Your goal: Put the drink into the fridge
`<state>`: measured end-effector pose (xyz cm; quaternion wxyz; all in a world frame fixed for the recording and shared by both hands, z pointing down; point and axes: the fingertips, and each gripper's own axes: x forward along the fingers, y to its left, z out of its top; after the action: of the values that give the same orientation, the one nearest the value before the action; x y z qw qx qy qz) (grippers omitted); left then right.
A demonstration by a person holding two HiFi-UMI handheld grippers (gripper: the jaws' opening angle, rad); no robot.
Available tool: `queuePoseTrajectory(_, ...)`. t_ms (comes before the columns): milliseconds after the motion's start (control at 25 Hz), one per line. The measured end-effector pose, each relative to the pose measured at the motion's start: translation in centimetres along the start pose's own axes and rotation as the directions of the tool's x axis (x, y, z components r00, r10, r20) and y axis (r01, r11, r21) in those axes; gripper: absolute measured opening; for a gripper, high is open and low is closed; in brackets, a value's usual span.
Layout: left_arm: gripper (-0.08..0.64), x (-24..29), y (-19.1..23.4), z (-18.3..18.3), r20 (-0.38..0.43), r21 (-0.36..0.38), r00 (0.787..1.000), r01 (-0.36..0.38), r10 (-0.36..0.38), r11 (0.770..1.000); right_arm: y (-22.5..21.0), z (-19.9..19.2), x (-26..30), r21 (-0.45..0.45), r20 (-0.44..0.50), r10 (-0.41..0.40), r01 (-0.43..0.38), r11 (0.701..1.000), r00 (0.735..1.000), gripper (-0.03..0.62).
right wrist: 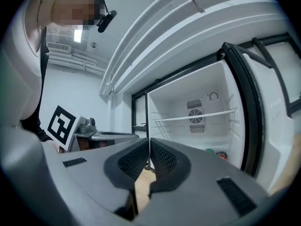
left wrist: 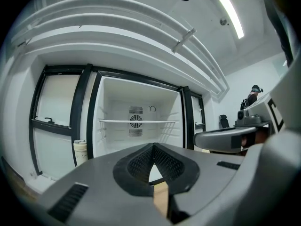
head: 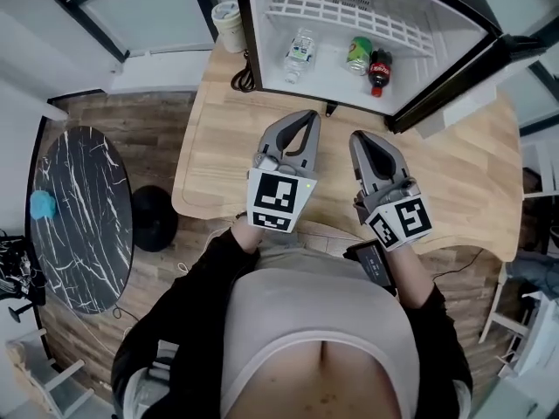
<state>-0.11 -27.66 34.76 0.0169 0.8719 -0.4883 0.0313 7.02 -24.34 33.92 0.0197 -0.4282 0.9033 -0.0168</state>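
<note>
The small fridge (head: pixel 349 85) stands open on the wooden table (head: pixel 472 173). On its floor lie a clear water bottle (head: pixel 300 52), a green drink (head: pixel 359 53) and a cola bottle (head: pixel 379 70). My left gripper (head: pixel 307 115) and right gripper (head: pixel 360 137) hover side by side over the table in front of the fridge, both pointing at it. Both are shut with nothing between the jaws. The left gripper view shows the shut left gripper (left wrist: pixel 153 145) facing the fridge interior (left wrist: pixel 136 102). In the right gripper view the shut right gripper (right wrist: pixel 149 141) faces the green drink (right wrist: pixel 209 150).
The fridge door (head: pixel 454 72) swings out to the right. A pale cup (head: pixel 229 24) stands left of the fridge beside a black cable (head: pixel 243 78). A round black marble table (head: pixel 79 216) and a black stool (head: pixel 155 218) stand at the left. A wire shelf (head: pixel 349 16) spans the fridge.
</note>
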Motion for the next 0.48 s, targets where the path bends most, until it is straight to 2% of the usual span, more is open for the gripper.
queuePoseTrajectory(240,0.006,-3.3,-4.8,0.0,0.038,-0.006,0.999,0.006,-0.005,1.0,1.5,-0.3,-5.5,0.007,-0.007,0.002,-0.002,1.0,1.0,0.028)
queuePoseTrajectory(480,0.006,-6.8,-9.3,-0.3,0.038,-0.019,0.999,-0.018,0.019,1.0,2.7,0.0,-11.3,0.02,0.001,-0.005,0.005,1.0,1.0,0.028)
